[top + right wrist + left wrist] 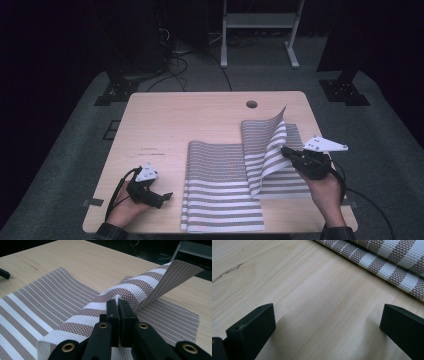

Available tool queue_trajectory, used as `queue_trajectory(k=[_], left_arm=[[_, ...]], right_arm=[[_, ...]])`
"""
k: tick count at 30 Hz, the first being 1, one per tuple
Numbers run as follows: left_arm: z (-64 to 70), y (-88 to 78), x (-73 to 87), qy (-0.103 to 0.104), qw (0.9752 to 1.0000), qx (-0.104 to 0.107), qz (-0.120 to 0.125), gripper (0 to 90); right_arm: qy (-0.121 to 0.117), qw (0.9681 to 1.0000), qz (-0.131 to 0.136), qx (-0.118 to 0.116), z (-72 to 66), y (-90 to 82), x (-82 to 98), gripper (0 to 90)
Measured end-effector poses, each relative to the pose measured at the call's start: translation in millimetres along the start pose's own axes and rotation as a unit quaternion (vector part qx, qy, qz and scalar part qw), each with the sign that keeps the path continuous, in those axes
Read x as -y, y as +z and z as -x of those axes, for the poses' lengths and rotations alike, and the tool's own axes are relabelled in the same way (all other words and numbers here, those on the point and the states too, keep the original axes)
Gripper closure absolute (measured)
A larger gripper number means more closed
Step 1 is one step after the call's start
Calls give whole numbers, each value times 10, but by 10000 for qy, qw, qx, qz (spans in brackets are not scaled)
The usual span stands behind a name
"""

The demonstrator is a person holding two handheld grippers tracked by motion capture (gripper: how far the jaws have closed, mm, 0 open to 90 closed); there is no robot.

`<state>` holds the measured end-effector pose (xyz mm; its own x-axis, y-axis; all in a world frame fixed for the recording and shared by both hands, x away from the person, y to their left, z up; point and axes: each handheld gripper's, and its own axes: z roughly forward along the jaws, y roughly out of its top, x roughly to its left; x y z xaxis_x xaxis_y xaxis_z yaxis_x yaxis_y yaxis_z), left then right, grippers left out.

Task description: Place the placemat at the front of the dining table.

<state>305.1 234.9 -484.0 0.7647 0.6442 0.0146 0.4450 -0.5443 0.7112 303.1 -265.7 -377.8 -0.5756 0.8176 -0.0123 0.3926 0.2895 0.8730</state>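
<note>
**One edge lifted, the fold runs toward the left**

One striped mat (pixel 225 190) lies on the worktop (pixel 165 120), a little right of the middle, with its stripes running left to right in the high view. The right hand-held gripper (pixel 286 151) is clenched on the right edge of the mat (in the right gripper view the two jaws press together with the woven edge between them) and holds this edge up, so the right part of the mat stands as a curved flap above the flat part. The far corner of the flap points up and away from the person.

The relation that matters is this: the flat, free part of the mat lies to the left of the right hand-held gripper, so I judge that the fold must travel leftward, across the stripes' length, until the lifted edge meets the left edge.

The left hand-held gripper (pixel 167 195) rests low on the worktop, released, its jaws wide apart with bare wood between them. The near left edge of the mat is just beside it, to its right, not touching. It is therefore the nearer one to pin or receive that edge.
</note>
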Motion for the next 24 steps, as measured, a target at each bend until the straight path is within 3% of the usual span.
queue_trajectory(k=[24], left_arm=[[0,8,-7,15,10000,17,6,0]], right_arm=[[-248,9987,2,-448,-247,365,-236,881]])
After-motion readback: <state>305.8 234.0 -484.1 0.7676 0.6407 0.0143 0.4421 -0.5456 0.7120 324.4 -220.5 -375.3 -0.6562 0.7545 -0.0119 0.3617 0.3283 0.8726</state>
